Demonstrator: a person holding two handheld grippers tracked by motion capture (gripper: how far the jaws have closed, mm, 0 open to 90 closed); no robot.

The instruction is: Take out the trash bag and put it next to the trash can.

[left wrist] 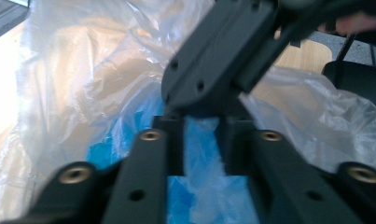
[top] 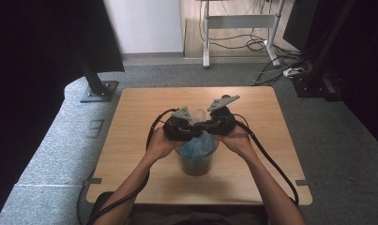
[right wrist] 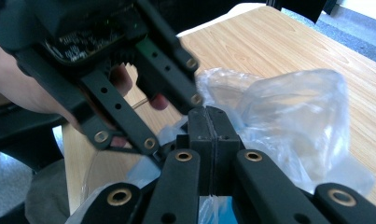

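A small round bin (top: 196, 164) stands on the wooden table (top: 139, 108), lined with blue plastic film (top: 199, 144). A clear plastic bag (top: 199, 114) puffs up above it, between the two grippers. My left gripper (top: 192, 129) hovers over the bin's rim. In the left gripper view (left wrist: 200, 140) its pads stand a narrow gap apart, and blue film (left wrist: 199, 186) shows through the gap. My right gripper (top: 204, 125) faces it tip to tip. Its pads (right wrist: 209, 122) are pressed together on the edge of the clear bag (right wrist: 293, 116).
The bin sits near the table's front middle, with bare wood on both sides and behind it. Beyond the table are a white desk frame (top: 238, 21), loose cables (top: 271, 70) on the carpet and a black stand base (top: 98, 91) at the back left.
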